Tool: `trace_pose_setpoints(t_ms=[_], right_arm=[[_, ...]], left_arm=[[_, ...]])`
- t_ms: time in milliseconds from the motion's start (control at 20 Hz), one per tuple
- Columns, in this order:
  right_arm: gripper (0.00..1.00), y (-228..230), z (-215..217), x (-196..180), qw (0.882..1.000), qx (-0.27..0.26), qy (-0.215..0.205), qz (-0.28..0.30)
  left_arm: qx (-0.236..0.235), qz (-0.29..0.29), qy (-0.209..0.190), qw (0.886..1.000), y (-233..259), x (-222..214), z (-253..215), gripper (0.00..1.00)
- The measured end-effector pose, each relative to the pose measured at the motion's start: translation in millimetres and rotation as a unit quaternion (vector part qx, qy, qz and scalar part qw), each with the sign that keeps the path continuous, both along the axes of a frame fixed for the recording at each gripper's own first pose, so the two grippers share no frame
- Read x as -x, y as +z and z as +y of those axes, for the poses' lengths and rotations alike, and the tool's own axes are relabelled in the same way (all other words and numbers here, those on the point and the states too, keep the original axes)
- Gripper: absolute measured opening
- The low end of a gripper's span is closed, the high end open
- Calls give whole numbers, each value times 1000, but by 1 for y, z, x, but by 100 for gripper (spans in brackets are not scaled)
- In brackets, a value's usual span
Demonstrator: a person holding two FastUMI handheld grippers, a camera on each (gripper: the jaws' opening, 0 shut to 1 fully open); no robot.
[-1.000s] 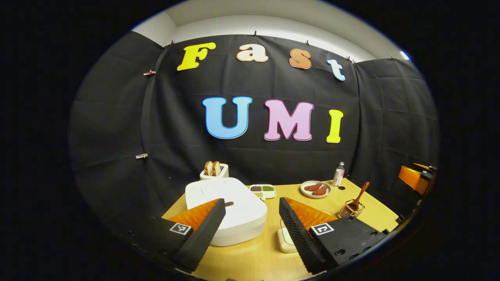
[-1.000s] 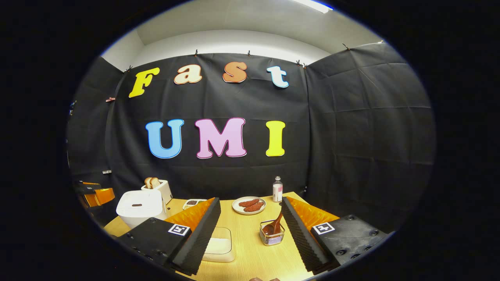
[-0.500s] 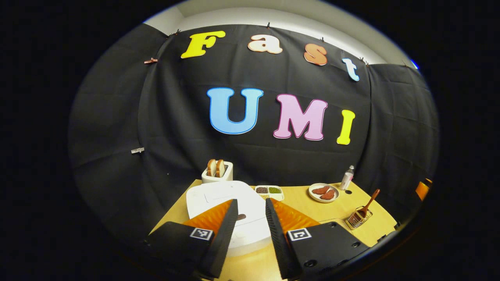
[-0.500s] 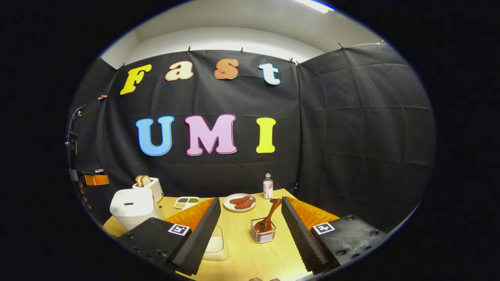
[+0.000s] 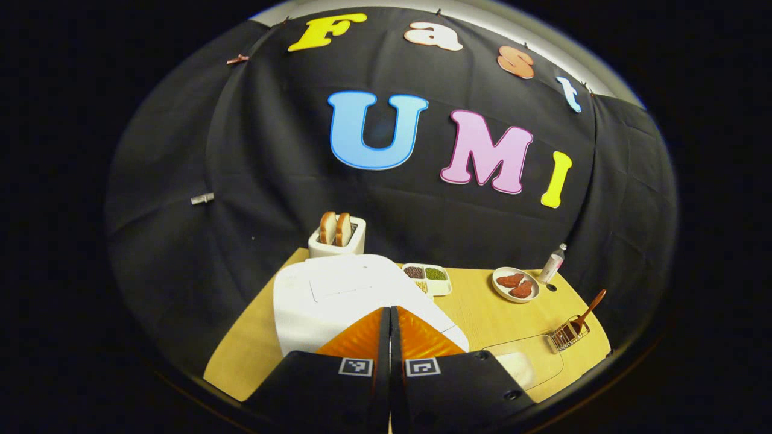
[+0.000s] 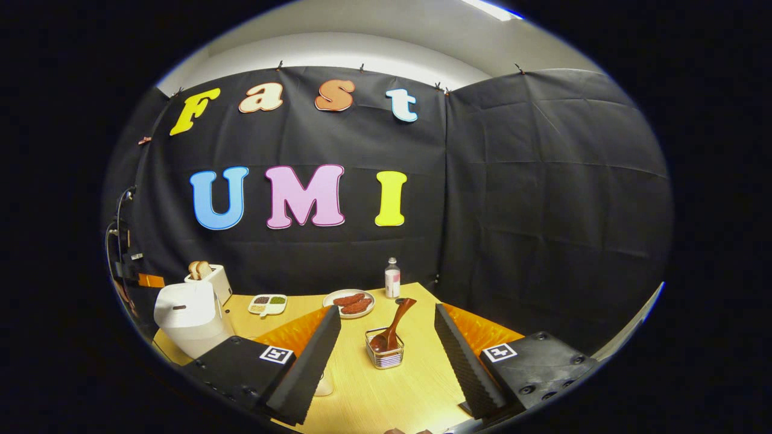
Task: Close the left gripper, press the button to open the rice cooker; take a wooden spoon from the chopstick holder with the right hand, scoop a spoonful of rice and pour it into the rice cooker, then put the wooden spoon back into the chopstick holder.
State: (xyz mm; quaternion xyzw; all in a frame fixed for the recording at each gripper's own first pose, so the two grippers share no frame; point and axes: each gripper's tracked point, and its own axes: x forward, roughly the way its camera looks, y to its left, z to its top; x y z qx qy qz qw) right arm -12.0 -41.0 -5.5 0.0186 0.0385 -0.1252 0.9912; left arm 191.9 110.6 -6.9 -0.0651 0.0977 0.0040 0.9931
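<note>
In the left gripper view my left gripper (image 5: 389, 310) is shut, its two fingers pressed flat together with nothing between them. Their tips hang over the front of the white rice cooker (image 5: 338, 289), whose lid is down, and they hide its button. In the right gripper view the cooker (image 6: 187, 316) stands at the left, showing a dark button (image 6: 179, 307) on top. My right gripper (image 6: 386, 309) is open, and the wire chopstick holder (image 6: 386, 357) sits between its fingers but farther off. A wooden spoon (image 6: 396, 322) leans in the holder.
A toaster (image 5: 338, 238) with bread stands behind the cooker. Along the back of the wooden table (image 5: 482, 313) are a divided tray of grains (image 5: 429, 278), a plate of sausages (image 5: 514, 284) and a small bottle (image 5: 553, 263). A clear rice box (image 5: 525, 361) lies near the front edge.
My left gripper went from wide open to fully shut and moved forward over the cooker. My right gripper stayed open and shifted, so the holder and spoon now sit centred between its fingers.
</note>
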Motion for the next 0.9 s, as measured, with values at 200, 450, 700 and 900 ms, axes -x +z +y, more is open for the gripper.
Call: trace_pose_setpoints(t_ms=[200, 450, 700, 900], right_arm=[[98, -9, -9, 5, 1000, 10, -11, 17], [98, -18, -12, 9, 999, 6, -21, 31], [98, -21, -2, 7, 999, 0, -18, 31], [98, -22, 11, 3, 1000, -7, -4, 27]], left_arm=[[16, 39, -8, 999, -31, -29, 0, 6], [11, 59, 1, 998, -52, -38, 5, 6], [-12, 63, 1, 998, -59, -36, 2, 7], [-12, 57, 0, 998, -64, -36, 3, 7]])
